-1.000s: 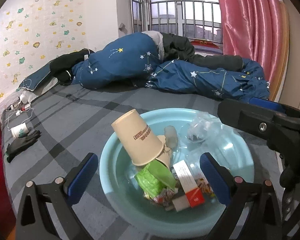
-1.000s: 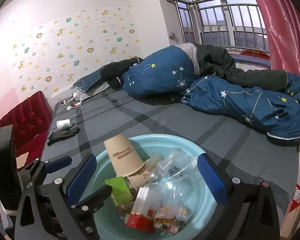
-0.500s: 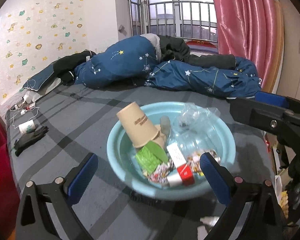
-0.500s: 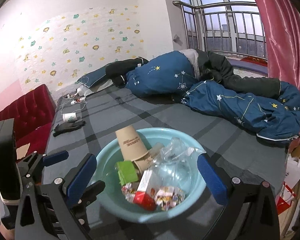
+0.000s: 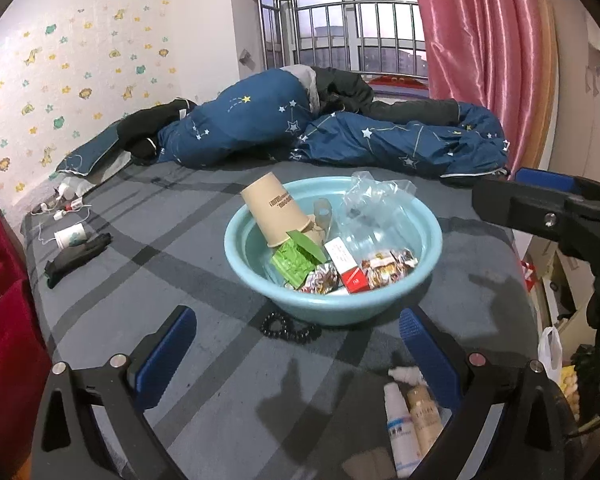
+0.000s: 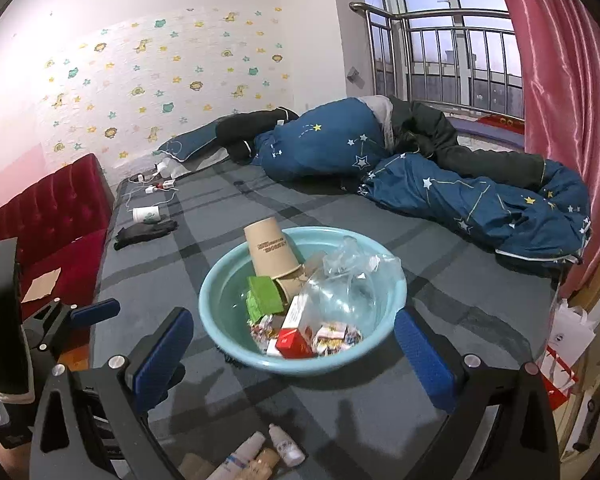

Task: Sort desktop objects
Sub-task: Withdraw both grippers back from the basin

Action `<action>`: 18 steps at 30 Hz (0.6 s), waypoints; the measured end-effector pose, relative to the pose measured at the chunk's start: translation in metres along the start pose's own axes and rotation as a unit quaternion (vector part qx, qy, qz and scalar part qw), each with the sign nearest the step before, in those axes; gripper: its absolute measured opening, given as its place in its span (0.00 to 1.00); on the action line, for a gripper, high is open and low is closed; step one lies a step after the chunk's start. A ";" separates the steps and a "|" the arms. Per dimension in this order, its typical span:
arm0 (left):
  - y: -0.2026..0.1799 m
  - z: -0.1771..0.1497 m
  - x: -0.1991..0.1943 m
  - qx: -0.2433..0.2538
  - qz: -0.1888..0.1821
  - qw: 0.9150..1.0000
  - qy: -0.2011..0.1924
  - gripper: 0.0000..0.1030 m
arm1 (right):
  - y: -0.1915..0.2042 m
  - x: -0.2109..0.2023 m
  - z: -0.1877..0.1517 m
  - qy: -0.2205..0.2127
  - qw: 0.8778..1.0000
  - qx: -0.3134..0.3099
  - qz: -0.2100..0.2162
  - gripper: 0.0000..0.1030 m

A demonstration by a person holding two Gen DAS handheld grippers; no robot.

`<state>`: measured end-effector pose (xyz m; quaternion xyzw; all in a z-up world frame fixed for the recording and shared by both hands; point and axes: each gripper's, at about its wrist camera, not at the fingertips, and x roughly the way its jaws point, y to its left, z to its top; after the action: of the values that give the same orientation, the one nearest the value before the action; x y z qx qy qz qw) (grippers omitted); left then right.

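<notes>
A: Basin (image 5: 332, 308), pale blue, sits on the grey checked bed cover (image 5: 148, 264) toward its near edge, heaped with a tan paper cup (image 5: 276, 212), green packet (image 5: 294, 262), red-and-white box (image 5: 346, 268), foil sweets (image 5: 388, 266) and a crumpled clear bag (image 5: 374, 216).

B: Grippers?

A: Left gripper (image 5: 298, 354) spread wide, nothing between the pads, held back from the basin. Right gripper (image 6: 294, 354) likewise released and empty. The small bottles (image 6: 260, 454) lie at the near edge of the cover, just below both.

B: Also loose?

A: Black coiled hair tie (image 5: 290, 330) touching or just beside the basin's near foot. White cup (image 5: 71, 236) and dark glove (image 5: 76, 258) far off near the left edge.

B: Risks, as you judge them?

A: Several. The bottles are round and lie close together on soft bedding; a pinch on one may roll or nudge its neighbours toward the edge. The cover gives under pressure, so a low pad could snag fabric instead of the bottle. The hair tie sits tight against the basin wall; reaching for it may shove the basin. The cup leans high on the pile, and the bag is springy, so a fresh item dropped on top might bounce out or tip the cup over the rim.

B: Contents of bottles?

A: Cannot tell; labels too small.
</notes>
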<state>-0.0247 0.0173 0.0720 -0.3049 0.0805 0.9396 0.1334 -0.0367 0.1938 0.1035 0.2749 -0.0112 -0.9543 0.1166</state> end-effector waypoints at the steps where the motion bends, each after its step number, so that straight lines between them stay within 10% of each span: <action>1: -0.001 -0.002 -0.002 0.000 0.000 1.000 0.000 1.00 | 0.001 -0.003 -0.004 0.003 1.000 -0.001 0.001 1.00; 18: -0.011 -0.032 -0.020 -0.024 0.015 1.000 0.012 1.00 | 0.007 -0.010 -0.048 0.028 1.000 0.002 0.000 1.00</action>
<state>0.0121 0.0158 0.0573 -0.3179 0.0646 0.9394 0.1110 -0.0019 0.1915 0.0687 0.3017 -0.0100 -0.9462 0.1162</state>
